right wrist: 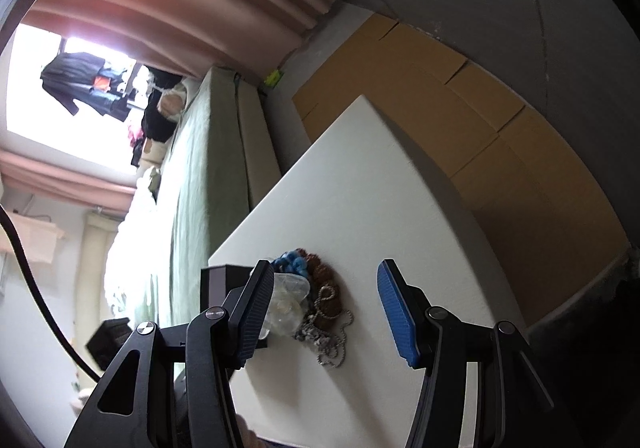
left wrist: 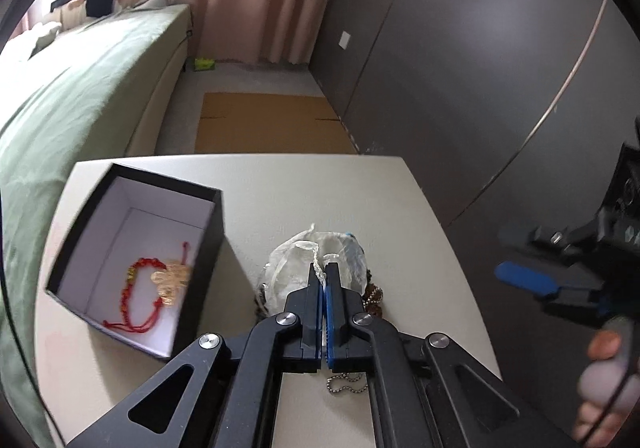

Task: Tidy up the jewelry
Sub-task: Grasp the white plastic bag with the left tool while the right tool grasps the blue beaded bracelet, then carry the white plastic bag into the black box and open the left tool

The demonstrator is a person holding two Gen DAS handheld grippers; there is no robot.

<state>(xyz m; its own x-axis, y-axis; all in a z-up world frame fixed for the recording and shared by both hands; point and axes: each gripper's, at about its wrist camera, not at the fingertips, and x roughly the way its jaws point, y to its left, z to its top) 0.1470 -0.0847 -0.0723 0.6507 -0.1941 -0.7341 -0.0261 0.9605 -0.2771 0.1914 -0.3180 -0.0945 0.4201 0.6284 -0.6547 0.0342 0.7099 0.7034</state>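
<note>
My left gripper (left wrist: 323, 266) is shut, its tips pinching a thin pale strand (left wrist: 318, 262) on top of a clear plastic bag (left wrist: 298, 264) in the jewelry pile. Brown beads (left wrist: 374, 294) and a ball chain (left wrist: 346, 384) lie beside and below its fingers. A black box (left wrist: 200, 248) with a white inside stands open to the left and holds a red cord bracelet (left wrist: 134, 292) with a gold charm. My right gripper (right wrist: 326, 312) is open above the same pile: blue beads (right wrist: 288, 260), brown beads (right wrist: 320, 274), a silver chain (right wrist: 334, 344). Nothing touches its pads.
The pile and box sit on a small white table (right wrist: 360, 188). A green-covered bed (left wrist: 80, 88) runs along the left, flattened cardboard (left wrist: 272, 124) lies on the floor beyond, and a grey wall (left wrist: 460, 68) rises on the right. A hand (left wrist: 608, 352) holds the right gripper (left wrist: 510, 258).
</note>
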